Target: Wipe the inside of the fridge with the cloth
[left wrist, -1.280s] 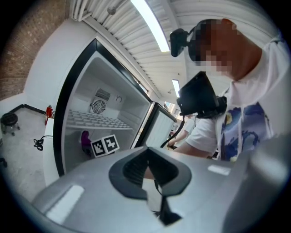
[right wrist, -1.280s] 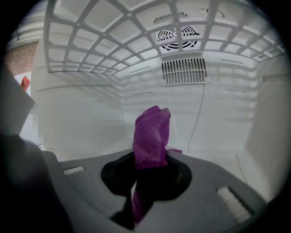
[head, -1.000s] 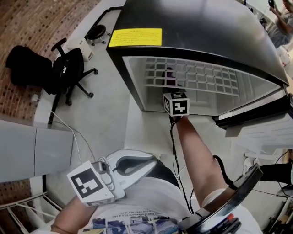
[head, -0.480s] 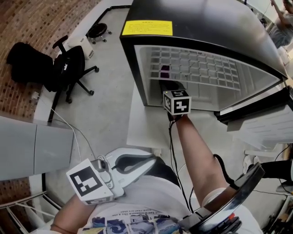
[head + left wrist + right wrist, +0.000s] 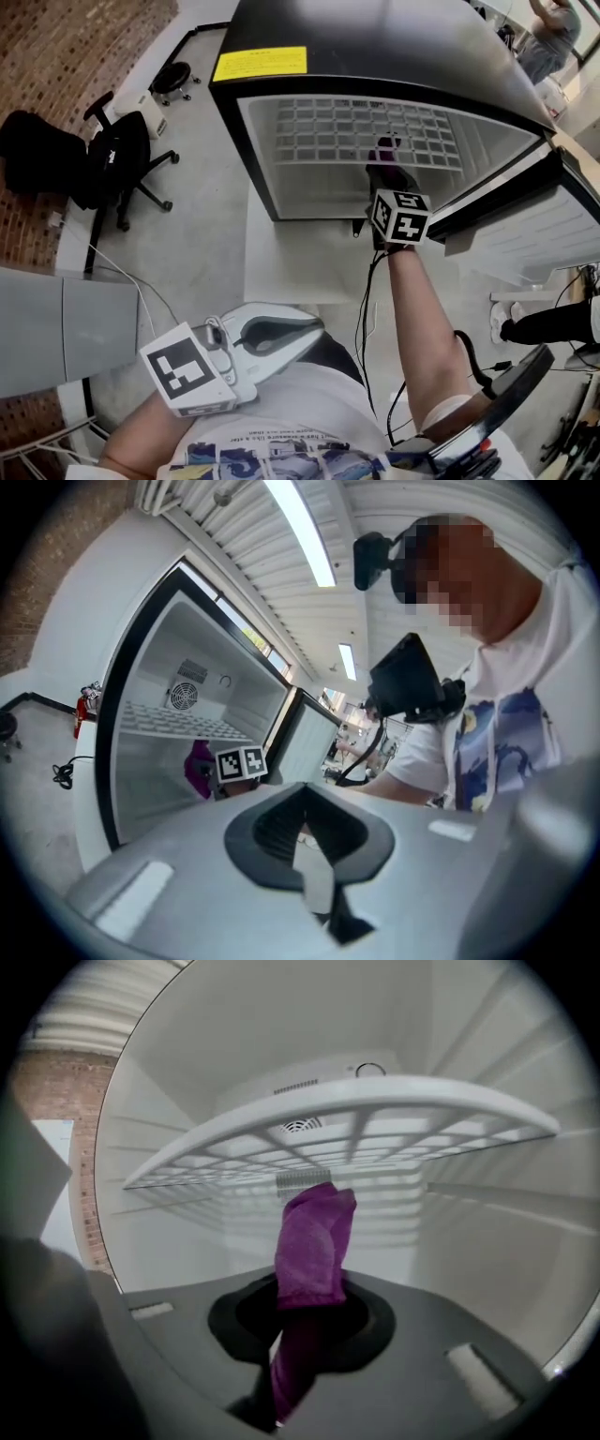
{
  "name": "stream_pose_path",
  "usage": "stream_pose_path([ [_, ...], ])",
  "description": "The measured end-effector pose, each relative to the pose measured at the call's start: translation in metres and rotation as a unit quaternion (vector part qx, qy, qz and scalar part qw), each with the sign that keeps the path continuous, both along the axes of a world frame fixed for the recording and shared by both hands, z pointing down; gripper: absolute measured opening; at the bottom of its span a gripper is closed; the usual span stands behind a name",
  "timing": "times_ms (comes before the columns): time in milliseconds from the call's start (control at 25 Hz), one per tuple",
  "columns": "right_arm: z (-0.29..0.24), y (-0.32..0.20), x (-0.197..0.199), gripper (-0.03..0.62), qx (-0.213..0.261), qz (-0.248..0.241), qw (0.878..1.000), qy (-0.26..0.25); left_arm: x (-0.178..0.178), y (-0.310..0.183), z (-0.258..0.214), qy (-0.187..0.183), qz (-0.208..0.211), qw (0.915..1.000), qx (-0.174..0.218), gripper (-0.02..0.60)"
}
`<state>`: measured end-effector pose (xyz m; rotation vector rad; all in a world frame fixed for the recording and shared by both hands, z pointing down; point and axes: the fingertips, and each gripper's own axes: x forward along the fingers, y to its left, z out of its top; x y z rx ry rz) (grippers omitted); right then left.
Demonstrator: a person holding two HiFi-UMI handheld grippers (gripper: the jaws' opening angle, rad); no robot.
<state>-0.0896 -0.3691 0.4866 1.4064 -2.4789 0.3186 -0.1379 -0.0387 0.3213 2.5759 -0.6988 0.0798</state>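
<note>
Now the purple cloth (image 5: 314,1232) sits toward the right of the fridge (image 5: 394,56) interior, below the wire shelf (image 5: 356,1115). A second ago it was further left, so the sweep looks to be travelling across. Right tongs (image 5: 298,1344) are clamped on the cloth; whether it touches a wall, I can't tell. Left tongs (image 5: 317,878) are pinched together, empty, parked by the person's body. Around it: grey floor (image 5: 202,225), an office chair (image 5: 112,159), and a brick wall (image 5: 84,37) off left.
</note>
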Motion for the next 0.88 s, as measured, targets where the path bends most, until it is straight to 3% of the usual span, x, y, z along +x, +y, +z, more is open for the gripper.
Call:
stream_pose_path([
  [160,0.002,-0.012,0.056,0.052,0.006,0.057,0.998,0.032,0.008,-0.007,0.004,0.000,0.020,0.9997,0.015,0.008],
  [320,0.018,-0.023,0.075,0.052,-0.009,0.073,0.996,0.059,0.019,-0.017,0.000,0.004,0.035,0.9994,0.003,0.008],
  [560,0.054,-0.031,0.074,0.052,-0.036,0.074,0.992,0.091,0.021,-0.032,0.004,-0.002,0.038,0.9993,-0.006,0.008],
  [880,0.076,-0.020,0.041,0.052,-0.055,0.041,0.993,0.101,0.019,-0.048,0.008,0.000,0.026,0.9995,-0.017,0.008],
])
